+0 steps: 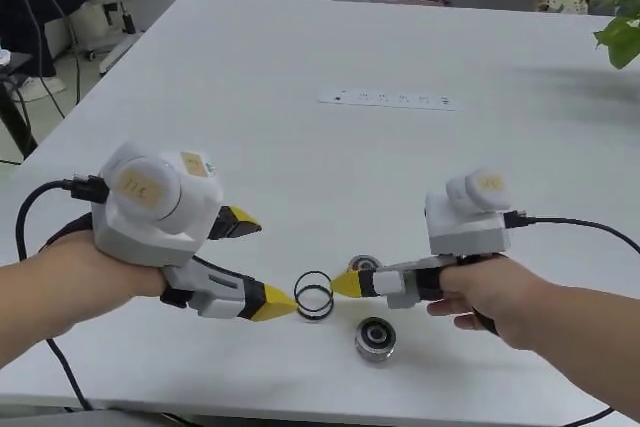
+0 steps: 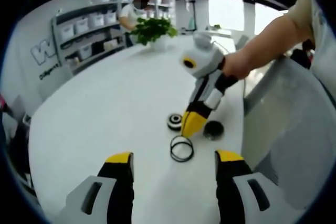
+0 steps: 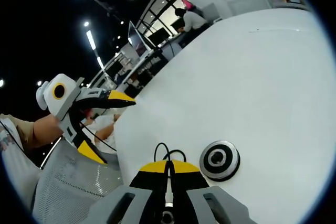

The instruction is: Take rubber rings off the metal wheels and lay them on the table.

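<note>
Two thin black rubber rings (image 1: 313, 294) lie overlapping on the white table (image 1: 300, 77), also seen as rings (image 2: 181, 148) just beyond my left jaws. My right gripper (image 1: 340, 284) comes in from the right, shut, its yellow tips pinching the edge of the upper ring (image 3: 169, 153). My left gripper (image 1: 258, 262) is open and holds nothing, its lower tip just left of the rings. One metal wheel (image 1: 365, 264) sits right behind the right gripper's tip, wheel (image 3: 219, 159). A second, darker wheel (image 1: 375, 337) lies nearer me, wheel (image 2: 213, 129).
A white power strip (image 1: 390, 99) lies farther back on the table. A green plant (image 1: 620, 27) stands at the far right. The table's near edge runs just below the second wheel. Cables trail from both grippers.
</note>
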Demonstrator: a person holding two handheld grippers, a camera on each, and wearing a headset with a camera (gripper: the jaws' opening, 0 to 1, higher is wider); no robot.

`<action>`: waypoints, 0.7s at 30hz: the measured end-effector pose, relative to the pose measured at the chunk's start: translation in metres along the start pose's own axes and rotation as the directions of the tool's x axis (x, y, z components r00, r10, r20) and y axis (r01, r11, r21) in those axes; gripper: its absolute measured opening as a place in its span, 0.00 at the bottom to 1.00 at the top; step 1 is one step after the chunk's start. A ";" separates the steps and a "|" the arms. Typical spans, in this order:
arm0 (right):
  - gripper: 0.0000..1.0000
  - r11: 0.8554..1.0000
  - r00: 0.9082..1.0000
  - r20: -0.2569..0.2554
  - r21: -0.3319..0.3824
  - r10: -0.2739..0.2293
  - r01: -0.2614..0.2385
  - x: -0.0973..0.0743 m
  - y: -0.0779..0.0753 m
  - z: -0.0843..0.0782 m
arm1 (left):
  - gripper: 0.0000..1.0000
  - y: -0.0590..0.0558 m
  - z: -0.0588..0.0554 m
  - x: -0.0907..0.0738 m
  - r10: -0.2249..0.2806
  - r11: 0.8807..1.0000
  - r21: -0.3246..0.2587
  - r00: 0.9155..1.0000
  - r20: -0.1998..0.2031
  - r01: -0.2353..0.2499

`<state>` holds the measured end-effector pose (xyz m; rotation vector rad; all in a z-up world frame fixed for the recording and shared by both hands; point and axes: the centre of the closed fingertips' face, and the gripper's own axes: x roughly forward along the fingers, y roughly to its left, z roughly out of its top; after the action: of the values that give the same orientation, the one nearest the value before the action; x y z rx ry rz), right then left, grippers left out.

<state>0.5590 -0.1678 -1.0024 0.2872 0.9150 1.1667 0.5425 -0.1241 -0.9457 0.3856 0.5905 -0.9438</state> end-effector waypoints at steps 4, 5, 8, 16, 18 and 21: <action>0.00 1.000 1.000 -0.010 0.014 -0.008 0.008 0.001 -0.003 -0.002 | 0.63 0.000 -0.003 0.000 -0.001 1.000 -0.002 1.000 -0.004 0.001; 0.00 1.000 1.000 -0.013 0.017 -0.010 0.010 0.002 -0.004 -0.003 | 0.63 0.000 -0.003 0.000 -0.001 1.000 -0.003 1.000 -0.005 0.001; 0.00 1.000 1.000 -0.017 0.027 -0.014 0.014 0.002 -0.006 -0.005 | 0.63 0.001 -0.004 0.001 -0.001 1.000 -0.004 1.000 -0.008 0.001; 0.00 0.999 1.000 -0.020 0.035 -0.013 0.014 0.004 -0.007 -0.007 | 0.63 0.002 -0.007 0.002 -0.002 1.000 -0.009 1.000 -0.014 0.002; 0.00 0.999 1.000 -0.022 0.034 -0.016 0.017 0.005 -0.008 -0.007 | 0.63 0.001 -0.008 0.003 -0.003 1.000 -0.010 1.000 -0.015 0.003; 0.00 0.999 1.000 -0.025 0.033 -0.017 0.018 0.005 -0.009 -0.007 | 0.63 0.002 -0.009 0.003 -0.003 1.000 -0.013 1.000 -0.017 0.003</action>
<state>0.5599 -0.1686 -1.0152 0.2917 0.9575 1.1417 0.5428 -0.1199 -0.9545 0.3811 0.6125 -0.9398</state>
